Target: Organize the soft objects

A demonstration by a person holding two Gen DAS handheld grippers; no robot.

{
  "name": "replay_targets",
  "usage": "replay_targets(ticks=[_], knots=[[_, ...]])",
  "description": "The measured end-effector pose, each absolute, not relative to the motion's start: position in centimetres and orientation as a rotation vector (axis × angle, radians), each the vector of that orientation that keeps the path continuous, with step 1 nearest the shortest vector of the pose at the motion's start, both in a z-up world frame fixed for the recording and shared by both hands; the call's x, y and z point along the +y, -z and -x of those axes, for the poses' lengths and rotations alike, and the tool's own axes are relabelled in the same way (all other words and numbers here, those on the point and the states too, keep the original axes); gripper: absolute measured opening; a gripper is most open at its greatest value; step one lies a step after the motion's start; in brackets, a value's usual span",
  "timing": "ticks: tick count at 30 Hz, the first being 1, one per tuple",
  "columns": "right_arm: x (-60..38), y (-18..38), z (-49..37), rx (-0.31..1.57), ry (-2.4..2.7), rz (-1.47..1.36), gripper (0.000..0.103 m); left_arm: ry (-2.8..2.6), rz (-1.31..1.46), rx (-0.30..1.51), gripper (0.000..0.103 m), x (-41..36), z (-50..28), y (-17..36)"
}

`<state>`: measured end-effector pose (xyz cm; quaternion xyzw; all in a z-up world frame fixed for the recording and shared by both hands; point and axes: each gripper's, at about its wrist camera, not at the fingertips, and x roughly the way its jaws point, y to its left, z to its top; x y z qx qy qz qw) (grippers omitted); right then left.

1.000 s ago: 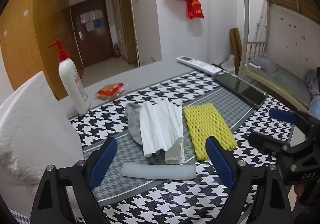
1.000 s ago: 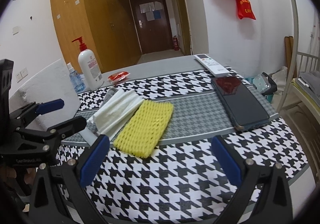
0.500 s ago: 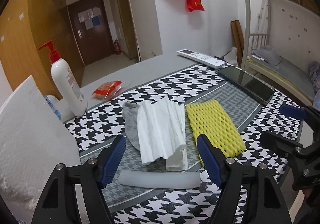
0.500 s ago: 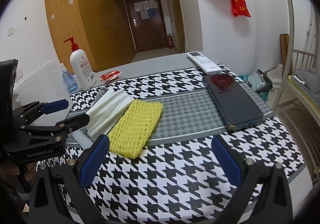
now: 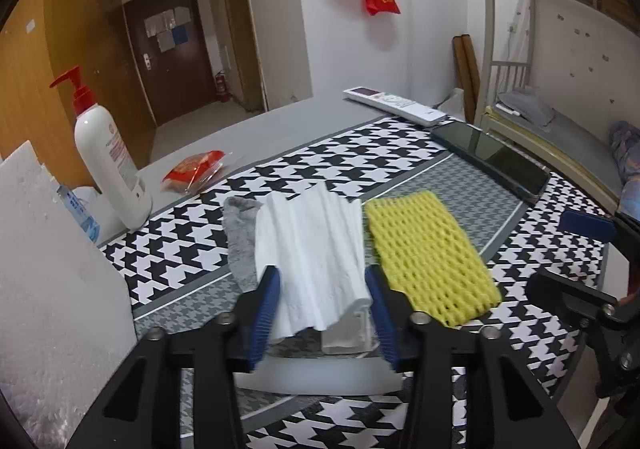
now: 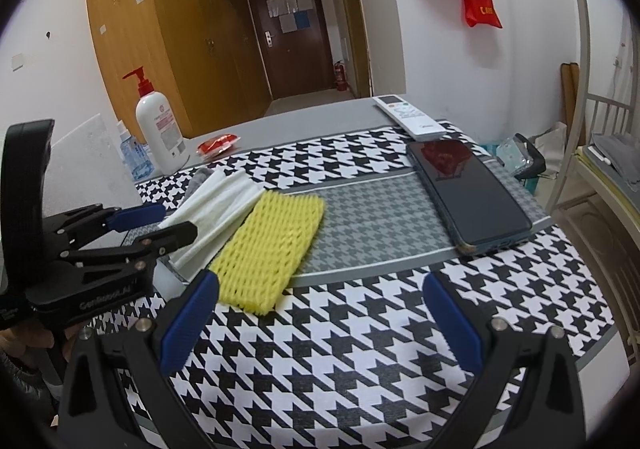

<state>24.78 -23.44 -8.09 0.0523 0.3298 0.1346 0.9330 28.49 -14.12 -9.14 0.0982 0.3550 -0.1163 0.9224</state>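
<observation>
"Two claws in play. What sits furthest left?"

"Off at the left edge, a white foam block [image 5: 48, 289], then a pump bottle [image 5: 110, 165] with a red nozzle standing on the grey table [image 5: 256, 129]. A red packet [image 5: 196, 169] lies just beyond the houndstooth cloth [image 5: 320, 153]."

"And the soft things?"

"Laid side by side on the cloth: a grey sock [image 5: 240, 237], partly under a folded white tissue [image 5: 316, 249], and next to that a yellow foam net [image 5: 428, 253]. A white foam tube [image 5: 320, 373] lies crosswise at the near end of the tissue."

"The left gripper [image 5: 321, 301]?"

"Its jaws have just been closing, with the near end of the tissue between them. Each blue pad [image 5: 266, 309] stands right at one edge of the fold. The tissue isn't bunched, so I can't tell whether they are squeezing it or only touching."

"Further right?"

"A dark phone [image 5: 492, 161] flat on the cloth, with a white remote [image 5: 396, 105] behind it at the table's far corner."

"The right gripper [image 6: 320, 285]?"

"Jaws spread wide with nothing between them, above bare cloth. One fingertip is near the yellow net's near corner, but apart from it."
</observation>
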Motion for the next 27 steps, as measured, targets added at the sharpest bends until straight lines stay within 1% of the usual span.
replay_targets(ticks=[1, 2, 4, 7, 10, 23, 27], knots=[[-23.3, 8.1, -24.8, 0.678, -0.279, -0.106, 0.103, 0.238, -0.200, 0.732, 0.033, -14.0, -28.6, 9.2], [-23.2, 8.2, -24.9, 0.679, -0.282, -0.105, 0.103, 0.241, -0.197, 0.734, 0.030, -14.0, -28.6, 9.3], [-22.9, 8.3, -25.0, 0.686, -0.289, -0.102, 0.103, 0.246, -0.188, 0.732, 0.017, -13.9, -28.7, 9.3], [-22.6, 8.4, -25.2, 0.694, -0.299, -0.102, 0.103, 0.262, -0.179, 0.732, 0.010, -13.8, -28.7, 9.5], [-22.0, 8.5, -25.5, 0.706, -0.310, -0.090, 0.103, 0.272, -0.156, 0.723, 0.006, -13.4, -28.5, 9.2], [-19.7, 8.8, -26.8, 0.754, -0.337, -0.043, 0.102, 0.312, -0.087, 0.655, 0.006, -12.3, -27.1, 7.5], [-19.2, 9.0, -27.3, 0.778, -0.338, -0.039, 0.096, 0.327, -0.068, 0.638, 0.006, -11.8, -26.7, 7.2]])
